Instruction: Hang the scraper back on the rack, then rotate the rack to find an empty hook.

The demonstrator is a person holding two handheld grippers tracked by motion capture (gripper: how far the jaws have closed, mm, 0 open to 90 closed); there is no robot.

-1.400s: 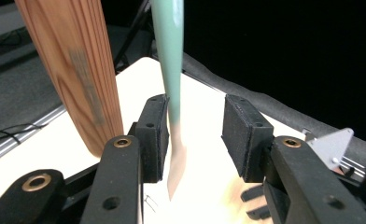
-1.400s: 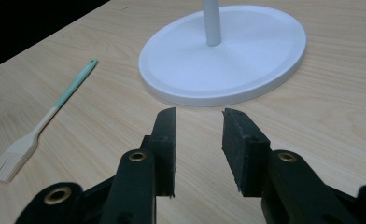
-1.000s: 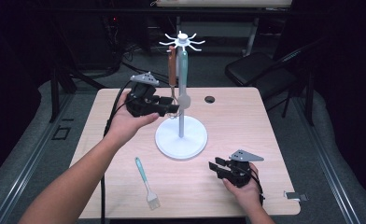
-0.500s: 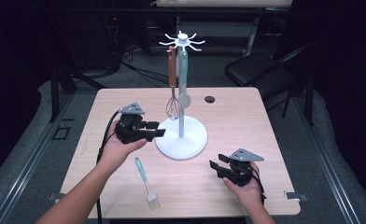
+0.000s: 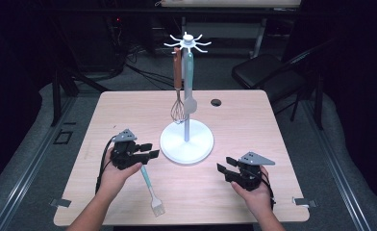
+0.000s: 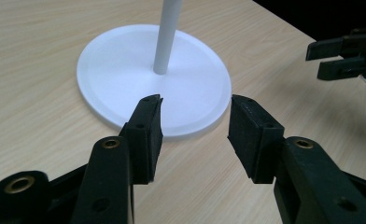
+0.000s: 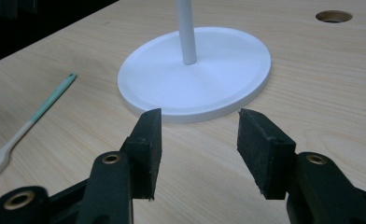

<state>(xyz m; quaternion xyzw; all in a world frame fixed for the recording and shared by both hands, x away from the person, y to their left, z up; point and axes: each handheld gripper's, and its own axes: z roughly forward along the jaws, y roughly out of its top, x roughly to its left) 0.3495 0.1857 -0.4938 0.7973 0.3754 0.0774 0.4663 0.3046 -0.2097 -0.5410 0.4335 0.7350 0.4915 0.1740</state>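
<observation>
1. Whisk [image 5: 178,109] and spatula [image 5: 190,98] hang from hooks atop the stand [image 5: 186,142], clear of the table [image 5: 282,130]; hanging looks like the job here, and those two read as done.
2. Brush [image 5: 151,189] lies flat on the table, handle toward the stand base, bristles toward the person. Likely next to hang.
3. Left gripper [image 5: 146,150] sits low just beside the brush handle tip, jaws wide with nothing between them, aimed at the stand base [image 6: 153,79]. Jaws have just been opening.
4. Right gripper [image 5: 225,172] rests near the table's front right, jaws wide, empty, also just been opening; parked out of the way, probably.
5. Versus a second ago: left gripper was up by the hanging whisk, now down by the brush. Right gripper unmoved.
</observation>
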